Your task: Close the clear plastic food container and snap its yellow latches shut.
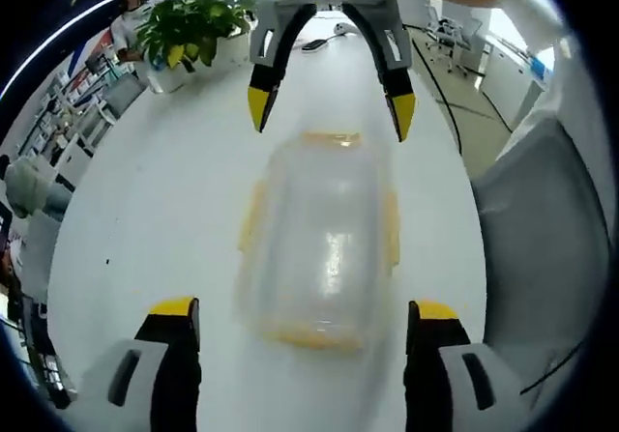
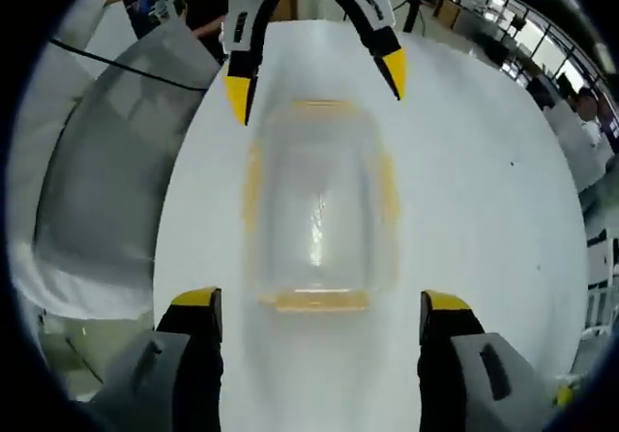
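A clear plastic food container [image 1: 319, 239] [image 2: 317, 205] with yellow latches along its edges lies on the white table [image 1: 145, 210] [image 2: 484, 181], blurred in both views. Its lid seems to sit on top. My left gripper [image 1: 305, 308] is open, and its yellow-tipped jaws straddle the container's near end. From the opposite side my right gripper [image 2: 321, 301] faces it, also open, with its jaws spread wider than the container's end. Each gripper appears at the top of the other's view: the right gripper [image 1: 331, 113] and the left gripper [image 2: 314, 82], both just over the container's far end.
A potted green plant [image 1: 193, 26] stands at the table's far left corner. A grey chair [image 1: 542, 229] [image 2: 106, 190] is pushed up against one long side of the table, with a black cable [image 2: 126, 70] running over it. Desks and a person [image 2: 580, 113] are beyond.
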Available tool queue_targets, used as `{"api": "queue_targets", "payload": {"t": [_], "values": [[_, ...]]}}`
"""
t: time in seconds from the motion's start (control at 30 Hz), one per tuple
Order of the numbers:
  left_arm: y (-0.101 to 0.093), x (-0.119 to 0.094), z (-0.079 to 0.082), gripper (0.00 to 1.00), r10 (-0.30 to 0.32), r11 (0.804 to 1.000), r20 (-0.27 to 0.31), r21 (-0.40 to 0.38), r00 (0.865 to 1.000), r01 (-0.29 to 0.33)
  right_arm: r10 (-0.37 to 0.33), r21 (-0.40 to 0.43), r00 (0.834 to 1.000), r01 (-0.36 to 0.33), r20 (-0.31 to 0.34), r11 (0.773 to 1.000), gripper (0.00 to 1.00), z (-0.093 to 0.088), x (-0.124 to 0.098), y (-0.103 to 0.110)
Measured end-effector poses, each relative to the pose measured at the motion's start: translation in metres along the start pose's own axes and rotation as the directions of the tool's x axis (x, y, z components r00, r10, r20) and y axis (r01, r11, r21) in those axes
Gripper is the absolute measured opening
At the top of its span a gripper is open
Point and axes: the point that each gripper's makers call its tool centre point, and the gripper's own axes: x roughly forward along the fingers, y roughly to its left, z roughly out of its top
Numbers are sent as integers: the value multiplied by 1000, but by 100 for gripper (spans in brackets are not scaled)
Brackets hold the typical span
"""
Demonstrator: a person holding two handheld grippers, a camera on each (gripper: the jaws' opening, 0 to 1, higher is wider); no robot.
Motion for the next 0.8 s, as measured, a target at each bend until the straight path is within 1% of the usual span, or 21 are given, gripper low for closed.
{"api": "queue_targets", "payload": {"t": [0.03, 0.1, 0.13, 0.2, 0.23, 0.27, 0.3, 0.33, 0.37, 0.4, 0.57, 0.8], "values": [[0, 3, -2, 86, -4, 999, -25, 34, 1000, 5, -6, -6, 1000, 6, 0, 1000, 81, 2, 2, -1], [1, 8, -1, 84, -5, 999, -47, 53, 999, 8, -4, -12, 1000, 4, -3, 1000, 81, 5, 6, -1], [1, 9, -1, 84, -7, 998, -49, 55, 999, 10, -3, -13, 1000, 2, -3, 1000, 81, 6, 7, -1], [-3, 13, -1, 84, -29, 997, -66, 74, 997, 34, 4, -18, 1000, -5, -6, 1000, 79, 8, 11, 0], [-6, 13, -2, 83, -41, 994, -77, 94, 996, 49, 5, -26, 1000, -5, -20, 1000, 76, 7, 13, 1], [-8, 15, 1, 81, -44, 991, -71, 124, 997, 53, 7, -37, 1000, -9, -30, 999, 71, 6, 14, 1], [-8, 16, 3, 79, -37, 990, -66, 136, 997, 46, 13, -49, 999, -15, -42, 999, 67, 4, 16, 2], [-8, 17, 3, 76, -36, 988, -68, 145, 997, 46, 14, -47, 999, -16, -38, 999, 69, 5, 18, 3], [-10, 17, 3, 73, -46, 987, -74, 150, 996, 57, 11, -48, 999, -14, -52, 999, 69, 2, 18, 2], [-12, 18, 3, 72, -58, 986, -73, 150, 996, 68, 13, -44, 999, -15, -51, 999, 69, 2, 17, 2], [-12, 18, 3, 72, -46, 986, -70, 158, 996, 57, 18, -37, 999, -19, -34, 999, 69, 2, 16, 3], [-13, 18, 1, 72, -58, 986, -62, 153, 996, 67, 17, -38, 999, -18, -34, 999, 69, 3, 17, 3]]}}
